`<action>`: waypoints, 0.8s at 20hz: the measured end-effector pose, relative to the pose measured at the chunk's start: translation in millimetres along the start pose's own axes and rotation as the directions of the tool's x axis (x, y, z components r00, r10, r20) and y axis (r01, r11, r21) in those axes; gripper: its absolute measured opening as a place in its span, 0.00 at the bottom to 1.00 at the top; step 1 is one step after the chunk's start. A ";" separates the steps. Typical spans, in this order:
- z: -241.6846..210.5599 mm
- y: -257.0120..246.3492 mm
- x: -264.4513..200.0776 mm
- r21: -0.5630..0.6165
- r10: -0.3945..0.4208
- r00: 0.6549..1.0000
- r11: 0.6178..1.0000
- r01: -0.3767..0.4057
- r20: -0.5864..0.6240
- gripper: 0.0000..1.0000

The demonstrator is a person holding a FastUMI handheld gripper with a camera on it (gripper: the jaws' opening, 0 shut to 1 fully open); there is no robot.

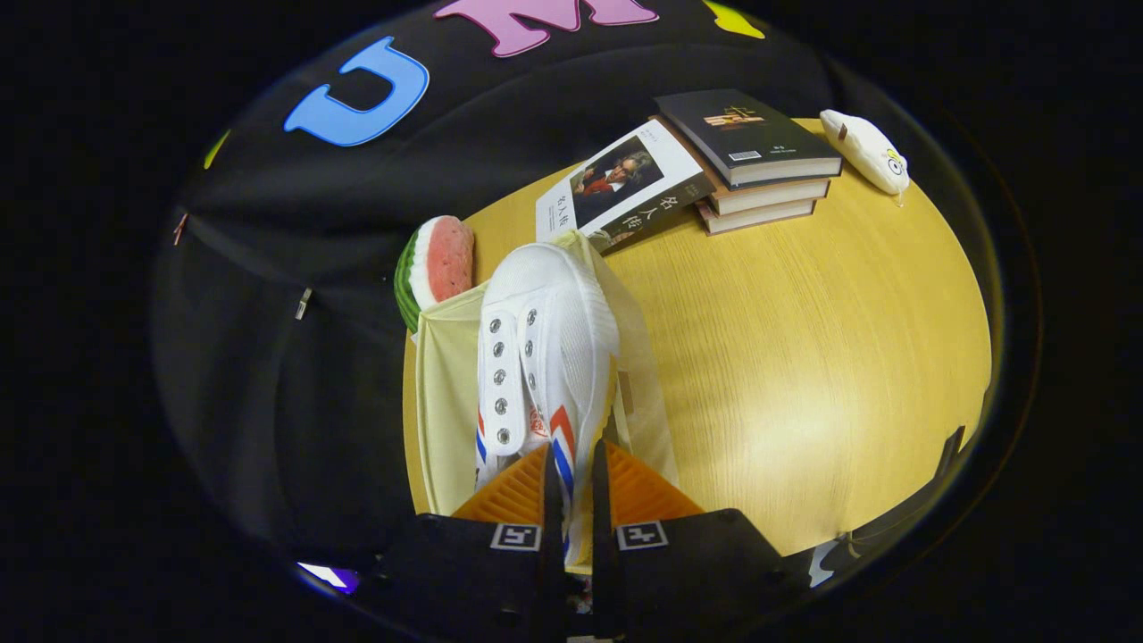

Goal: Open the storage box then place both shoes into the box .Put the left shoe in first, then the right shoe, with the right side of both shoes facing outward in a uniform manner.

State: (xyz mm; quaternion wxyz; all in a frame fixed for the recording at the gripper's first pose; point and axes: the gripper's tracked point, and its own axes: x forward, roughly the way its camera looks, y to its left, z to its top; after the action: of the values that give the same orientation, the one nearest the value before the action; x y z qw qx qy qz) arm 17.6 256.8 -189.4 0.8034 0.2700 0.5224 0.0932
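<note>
One shoe (545,357) is gripped at its side wall by the gripper (576,491) over the open box (446,393); lowering inside is called for next.

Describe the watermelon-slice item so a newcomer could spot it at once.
Start at the wooden table, then the open pale storage box over which the gripper grips a white shoe. The watermelon slice sits just beyond the box: red face, green rind, unlike the nearby books.
</note>
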 end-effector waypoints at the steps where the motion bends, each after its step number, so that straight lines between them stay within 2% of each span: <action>1: 3.7 9.1 -2.7 0.014 0.034 0.999 0.999 -0.034 0.011 0.23; 4: 15.4 16.4 -12.5 -0.052 0.038 0.997 0.998 -0.035 0.073 0.80; 5: 20.3 17.8 -19.1 -0.104 0.042 0.994 0.994 -0.032 0.100 0.92; 6: 25.7 19.4 -25.8 -0.151 0.045 0.990 0.988 -0.025 0.131 0.99; 11: 42.9 24.2 -59.4 -0.255 0.092 0.965 0.967 -0.027 0.245 0.99; 14: 59.2 17.1 -84.7 -0.292 0.094 0.939 0.956 0.008 0.332 0.99; 16: 76.2 11.1 -104.5 -0.312 0.091 0.909 0.949 0.044 0.407 0.99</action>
State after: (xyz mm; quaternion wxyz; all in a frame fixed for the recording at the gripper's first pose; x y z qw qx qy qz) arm 41.2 195.4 -77.5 0.9276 0.1588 0.3141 0.1251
